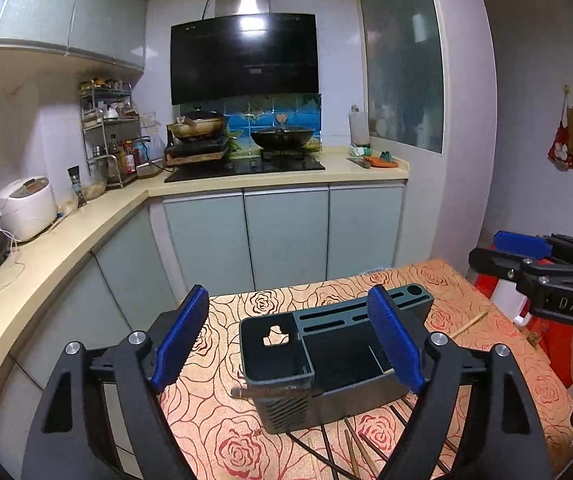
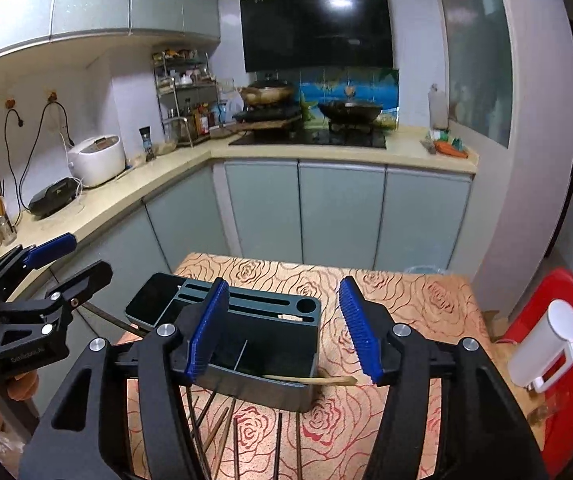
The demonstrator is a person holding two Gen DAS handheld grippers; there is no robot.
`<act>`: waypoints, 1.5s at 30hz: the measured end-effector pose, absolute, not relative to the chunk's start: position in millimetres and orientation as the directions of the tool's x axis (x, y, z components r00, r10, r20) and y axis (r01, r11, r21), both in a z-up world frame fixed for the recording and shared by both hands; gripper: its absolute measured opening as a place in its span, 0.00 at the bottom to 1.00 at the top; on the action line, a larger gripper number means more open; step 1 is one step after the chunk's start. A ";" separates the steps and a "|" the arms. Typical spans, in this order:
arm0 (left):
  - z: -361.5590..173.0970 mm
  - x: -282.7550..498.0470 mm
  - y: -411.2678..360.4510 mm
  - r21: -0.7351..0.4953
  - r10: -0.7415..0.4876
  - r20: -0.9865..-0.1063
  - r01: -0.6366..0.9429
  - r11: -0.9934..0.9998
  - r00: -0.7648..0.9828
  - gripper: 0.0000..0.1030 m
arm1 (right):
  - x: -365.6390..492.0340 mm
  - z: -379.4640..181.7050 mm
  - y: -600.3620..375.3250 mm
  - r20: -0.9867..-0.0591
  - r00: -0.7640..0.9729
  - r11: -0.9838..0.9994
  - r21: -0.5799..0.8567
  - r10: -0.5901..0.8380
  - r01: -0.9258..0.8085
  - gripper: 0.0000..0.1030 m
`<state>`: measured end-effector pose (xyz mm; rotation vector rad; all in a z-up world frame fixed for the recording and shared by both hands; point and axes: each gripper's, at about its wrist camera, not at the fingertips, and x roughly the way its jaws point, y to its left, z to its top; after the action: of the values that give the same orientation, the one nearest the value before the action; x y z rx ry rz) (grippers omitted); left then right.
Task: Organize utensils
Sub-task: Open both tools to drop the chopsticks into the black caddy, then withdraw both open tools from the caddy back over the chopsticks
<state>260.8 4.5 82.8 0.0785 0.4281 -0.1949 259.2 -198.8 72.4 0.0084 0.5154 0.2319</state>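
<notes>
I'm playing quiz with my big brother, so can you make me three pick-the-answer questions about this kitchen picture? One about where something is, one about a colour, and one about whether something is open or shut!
1. Where does the utensil holder stand?
A. on the rose-patterned table
B. on the stove
C. on the floor

2. What colour are the pads on the gripper fingers?
A. red
B. blue
C. yellow

3. How is the right gripper now?
A. shut on a chopstick
B. shut on nothing
C. open

Answers:
1 A, the holder sits on the rose cloth in both views.
2 B, both pairs of pads look blue.
3 C, its fingers stand wide apart with nothing between them.
</notes>
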 end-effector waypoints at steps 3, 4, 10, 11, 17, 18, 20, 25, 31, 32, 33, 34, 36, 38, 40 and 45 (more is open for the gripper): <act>80.6 249.9 7.8 0.023 -0.167 -0.413 0.193 0.981 0.896 0.77 | 249.9 72.3 -201.5 -0.466 0.860 0.977 0.055 0.208 -0.207 0.56; 79.5 245.7 9.6 0.024 -0.161 -0.408 0.187 0.982 0.898 0.77 | 248.0 72.0 -203.6 -0.460 0.864 0.977 0.057 0.207 -0.204 0.57; 74.5 222.7 14.5 0.039 -0.135 -0.387 0.162 0.986 0.912 0.78 | 230.5 69.5 -213.1 -0.420 0.887 0.981 0.065 0.191 -0.181 0.59; 73.7 219.4 13.5 0.038 -0.132 -0.387 0.159 0.986 0.912 0.78 | 226.3 68.3 -214.9 -0.414 0.891 0.982 0.065 0.186 -0.175 0.59; 61.8 198.8 19.9 0.033 -0.115 -0.392 0.139 0.990 0.913 0.78 | 210.5 59.1 -216.5 -0.399 0.900 0.984 0.054 0.177 -0.170 0.59; 59.0 195.3 20.8 0.037 -0.110 -0.390 0.135 0.990 0.914 0.78 | 207.4 56.6 -216.8 -0.396 0.902 0.985 0.049 0.173 -0.167 0.59; 52.5 187.8 22.2 0.042 -0.100 -0.393 0.127 0.991 0.914 0.78 | 201.4 52.7 -217.7 -0.391 0.905 0.986 0.045 0.168 -0.163 0.59; 36.4 173.5 28.9 0.030 -0.090 -0.412 0.113 0.993 0.907 0.78 | 183.5 40.1 -221.0 -0.381 0.912 0.988 0.042 0.152 -0.147 0.59; 13.3 154.0 37.2 0.016 -0.080 -0.442 0.097 0.995 0.893 0.78 | 162.1 22.1 -227.2 -0.385 0.911 0.989 0.043 0.148 -0.142 0.59; 9.2 150.4 38.6 0.008 -0.082 -0.447 0.095 0.995 0.891 0.78 | 157.3 18.3 -229.0 -0.385 0.911 0.989 0.047 0.147 -0.139 0.59; 5.3 147.2 39.6 0.000 -0.083 -0.452 0.093 0.996 0.888 0.78 | 153.6 15.3 -231.8 -0.385 0.911 0.989 0.051 0.147 -0.139 0.59; -0.1 142.5 40.7 -0.008 -0.084 -0.459 0.091 0.996 0.884 0.78 | 149.9 12.3 -233.3 -0.386 0.911 0.989 0.052 0.146 -0.137 0.59; -10.1 134.6 41.4 -0.008 -0.081 -0.472 0.087 0.996 0.878 0.78 | 141.7 5.5 -235.9 -0.387 0.912 0.991 0.045 0.133 -0.125 0.59; -18.5 128.4 41.5 -0.004 -0.077 -0.483 0.086 0.996 0.872 0.78 | 132.4 -4.1 -238.5 -0.394 0.911 0.993 0.036 0.120 -0.115 0.59; -28.1 121.8 43.6 0.000 -0.071 -0.497 0.082 0.997 0.865 0.78 | 125.6 -12.7 -241.4 -0.404 0.908 0.994 0.033 0.110 -0.106 0.59; -46.9 109.3 49.2 0.006 -0.054 -0.521 0.067 0.998 0.852 0.78 | 109.2 -38.5 -250.8 -0.441 0.893 0.996 0.046 0.088 -0.075 0.59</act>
<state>109.3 49.2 -46.9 0.0244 0.5474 -0.0635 109.2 -250.8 -38.5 0.0284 0.4584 0.0845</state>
